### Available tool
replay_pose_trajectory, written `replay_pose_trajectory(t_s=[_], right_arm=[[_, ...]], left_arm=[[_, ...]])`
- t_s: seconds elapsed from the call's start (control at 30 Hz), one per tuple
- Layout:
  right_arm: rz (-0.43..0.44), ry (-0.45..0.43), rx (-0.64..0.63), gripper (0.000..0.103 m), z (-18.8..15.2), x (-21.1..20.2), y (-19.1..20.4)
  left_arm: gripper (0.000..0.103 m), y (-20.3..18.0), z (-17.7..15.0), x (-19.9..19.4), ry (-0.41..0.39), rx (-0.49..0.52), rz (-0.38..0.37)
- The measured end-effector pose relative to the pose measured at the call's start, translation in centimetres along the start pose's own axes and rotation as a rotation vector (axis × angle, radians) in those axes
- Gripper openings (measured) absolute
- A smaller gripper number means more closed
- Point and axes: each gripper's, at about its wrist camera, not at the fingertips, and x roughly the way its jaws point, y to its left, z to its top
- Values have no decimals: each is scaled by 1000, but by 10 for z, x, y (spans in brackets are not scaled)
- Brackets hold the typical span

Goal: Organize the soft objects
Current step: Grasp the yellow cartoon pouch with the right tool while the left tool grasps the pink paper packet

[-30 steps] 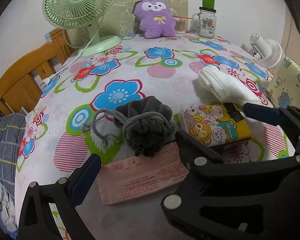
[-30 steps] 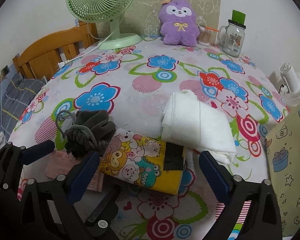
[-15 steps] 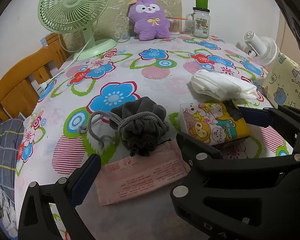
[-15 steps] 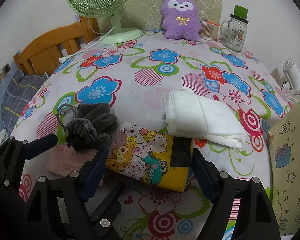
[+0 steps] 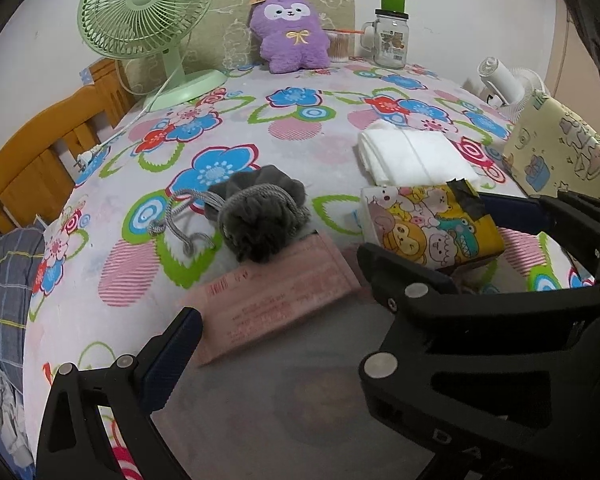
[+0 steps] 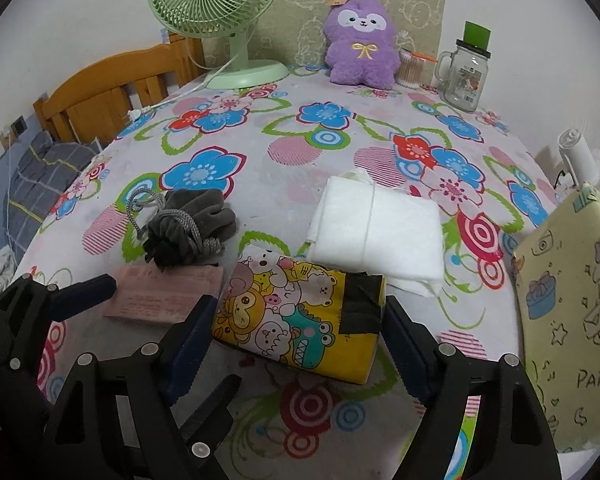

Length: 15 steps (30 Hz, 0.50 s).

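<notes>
A surface [image 6: 284, 196] covered in a bright flower-print cloth holds several soft items near its front edge.

The right tool [image 6: 296, 338] is spread wide, its two blue-padded fingers [image 6: 190, 338] standing either side of a yellow cartoon-print tissue pack [image 6: 296, 320]. The pads sit just beside the pack's short ends; whether they touch it cannot be told. The pack lies flat, its long axis running left to right across the tool's opening, with a dark taped patch toward its right end.

Just behind the pack and touching its far edge lies a folded white cloth [image 6: 380, 228], long axis also roughly left to right.

The left tool [image 5: 274, 294] is also wide open and holds nothing. Between its fingers, flat on the surface, lies a pink packet [image 5: 276, 304], long axis angled from near left up to far right. A grey drawstring pouch [image 5: 256, 216] rests on the packet's far edge, its gathered mouth facing the tool and its cord trailing left.

At the far edge stand a green fan [image 6: 216, 8], a purple plush toy [image 6: 360, 44] and a glass jar mug [image 6: 466, 76]. A pale yellow patterned bag [image 6: 572, 320] stands at the right.
</notes>
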Motion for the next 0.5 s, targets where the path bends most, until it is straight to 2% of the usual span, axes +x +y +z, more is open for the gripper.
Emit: replay_pose_trajectory(t_s=[0.2,0.43,0.5], right_arm=[[-7,-9,5,83,-9,-11,-5],[-14,-15,17,83,-16,-18,-13],[-16,-18,23,83,-16,-19,-16]], left_arm=[[103,-7,-6,-4,8,-24,-14],[102,-25,-11,-12,8,3,-44],[102,-26,-10,-15,-9,8,-32]])
